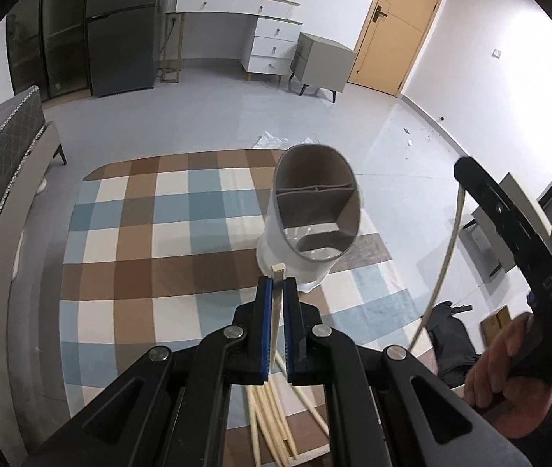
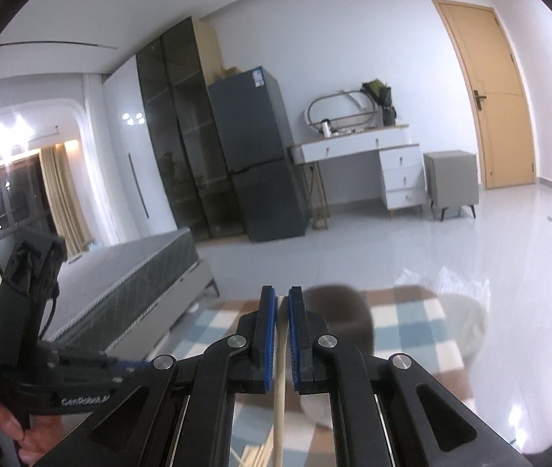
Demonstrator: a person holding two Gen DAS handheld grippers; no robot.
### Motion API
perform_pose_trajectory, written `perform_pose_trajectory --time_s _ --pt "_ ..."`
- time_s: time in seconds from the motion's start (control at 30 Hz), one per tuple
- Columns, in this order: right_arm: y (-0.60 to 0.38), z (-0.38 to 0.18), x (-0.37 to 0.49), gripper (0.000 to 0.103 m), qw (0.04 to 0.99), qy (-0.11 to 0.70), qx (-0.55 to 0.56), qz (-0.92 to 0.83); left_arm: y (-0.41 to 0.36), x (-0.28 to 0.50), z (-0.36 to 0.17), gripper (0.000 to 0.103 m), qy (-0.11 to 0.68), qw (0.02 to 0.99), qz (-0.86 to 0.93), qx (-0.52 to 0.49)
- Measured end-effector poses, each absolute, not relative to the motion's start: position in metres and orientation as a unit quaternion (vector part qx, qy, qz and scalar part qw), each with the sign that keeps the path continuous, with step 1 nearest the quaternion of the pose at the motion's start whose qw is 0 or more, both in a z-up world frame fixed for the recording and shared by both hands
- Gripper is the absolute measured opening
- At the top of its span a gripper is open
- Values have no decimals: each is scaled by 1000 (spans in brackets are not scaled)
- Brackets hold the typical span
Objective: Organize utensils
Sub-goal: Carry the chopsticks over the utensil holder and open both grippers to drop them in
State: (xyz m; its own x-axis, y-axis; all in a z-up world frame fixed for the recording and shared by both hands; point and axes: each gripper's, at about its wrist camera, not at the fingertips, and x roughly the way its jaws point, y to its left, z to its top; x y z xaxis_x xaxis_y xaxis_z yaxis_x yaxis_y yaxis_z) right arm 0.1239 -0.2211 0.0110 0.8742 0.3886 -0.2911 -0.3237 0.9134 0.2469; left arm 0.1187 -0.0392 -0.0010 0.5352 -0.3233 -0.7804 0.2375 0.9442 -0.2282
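Left tool (image 1: 277,281) clamping one pale wooden chopstick (image 1: 276,311) between its blue ribbed pads, square end poking out just past the tips. Right tool (image 2: 282,292) likewise pinched shut on a second chopstick (image 2: 280,389), shaft running down between the fingers and out below. Pointing the left stick toward the holder (image 1: 307,218), probably to line it up for dropping into a compartment.

Holder standing on the checked cloth (image 1: 151,241), beyond and slightly right of the left tool: a smooth white oval tube, grey inside, split by thin partitions into several pockets. Appearing tilted here, though possibly only through lens distortion. Showing in the right wrist view only as a blurred pale shape, with a dark blur beside it.

More chopsticks (image 1: 272,420) lying loose in a fan on the cloth beneath the left tool, waiting to be collected; slim, tapered, matte, light-coloured. Cloth looking soft and flat, woven in brown, blue and cream squares, covering the bench.

Gripping near the thick end, likely for steadier aiming over the narrow pockets.
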Motion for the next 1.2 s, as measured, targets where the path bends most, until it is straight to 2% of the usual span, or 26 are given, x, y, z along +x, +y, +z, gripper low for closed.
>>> perform_pose_trajectory --time_s 0.37,0.53,0.87,1.2 --pt "-223 55 175 6 980 64 80 173 -55 154 79 1 391 898 -192 -57" --pt "-221 64 215 6 983 38 93 157 -59 190 98 1 370 906 -198 -57" --pt "-220 32 267 6 985 25 109 130 -73 252 82 1 367 906 -204 -54" --pt "-217 2 264 6 987 28 80 138 -81 258 41 1 398 892 -206 -55"
